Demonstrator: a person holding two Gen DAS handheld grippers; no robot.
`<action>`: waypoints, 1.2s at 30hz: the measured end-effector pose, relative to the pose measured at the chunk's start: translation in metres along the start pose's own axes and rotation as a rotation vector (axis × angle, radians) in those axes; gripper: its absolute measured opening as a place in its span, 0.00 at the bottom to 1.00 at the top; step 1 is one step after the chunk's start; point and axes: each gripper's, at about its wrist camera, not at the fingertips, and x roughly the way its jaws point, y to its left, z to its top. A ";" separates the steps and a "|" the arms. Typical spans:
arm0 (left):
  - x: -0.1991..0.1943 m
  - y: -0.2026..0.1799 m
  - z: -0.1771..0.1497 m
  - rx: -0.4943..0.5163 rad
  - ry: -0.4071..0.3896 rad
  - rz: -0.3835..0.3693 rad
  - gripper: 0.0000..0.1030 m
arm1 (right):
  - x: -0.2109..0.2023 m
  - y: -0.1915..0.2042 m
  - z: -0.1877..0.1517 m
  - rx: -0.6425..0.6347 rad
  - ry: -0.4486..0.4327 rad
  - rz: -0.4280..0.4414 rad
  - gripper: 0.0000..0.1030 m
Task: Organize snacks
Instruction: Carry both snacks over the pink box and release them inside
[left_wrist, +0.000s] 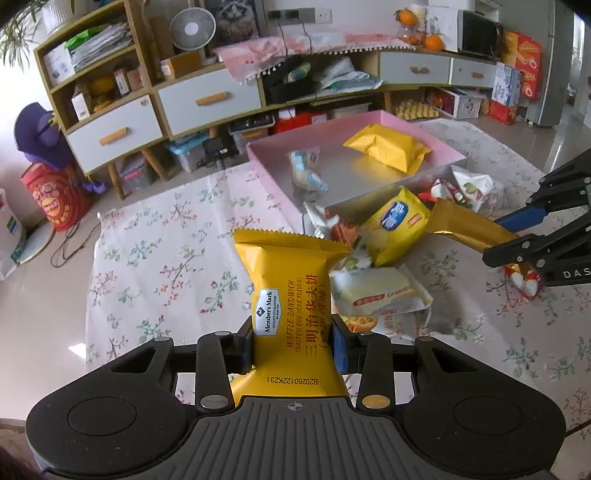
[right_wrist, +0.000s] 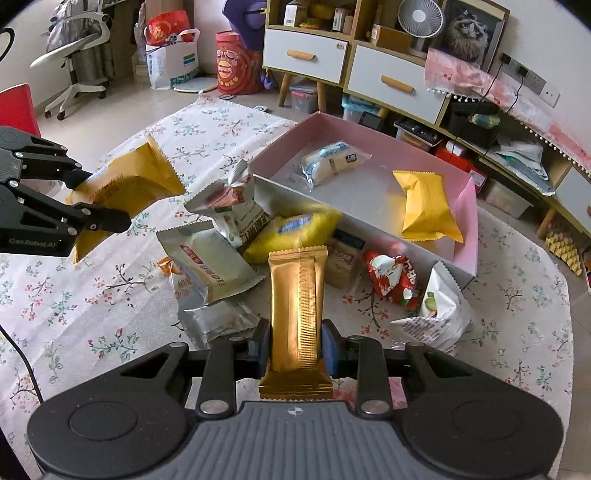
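Desk (left_wrist: 155, 258) under a floral cloth carries the pink box (left_wrist: 266, 173), which already holds two packets, evidently the sorting bin. Loose snacks (right_wrist: 221, 258) lie heaped just beside its near wall. Left tongs (left_wrist: 291, 343) are clamped on a yellow waffle sandwich packet (left_wrist: 291, 280); right tongs (right_wrist: 295, 347) are clamped on a gold bar wrapper (right_wrist: 297, 295). Both packets are held clear of the heap, probably for transfer.

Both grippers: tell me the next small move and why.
Probably carry both forward over the pink box and release. The left gripper is shut on the waffle sandwich pack, the right gripper on the gold bar, and the box has bare floor.
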 end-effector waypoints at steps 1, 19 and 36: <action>-0.002 -0.002 0.001 0.003 -0.005 -0.001 0.35 | -0.001 -0.001 0.000 0.000 -0.002 0.000 0.10; -0.008 -0.047 0.036 0.047 -0.065 -0.033 0.35 | -0.024 -0.029 0.005 0.023 -0.053 -0.014 0.10; 0.033 -0.053 0.093 0.066 -0.085 0.020 0.35 | -0.012 -0.071 0.044 0.053 -0.130 -0.029 0.10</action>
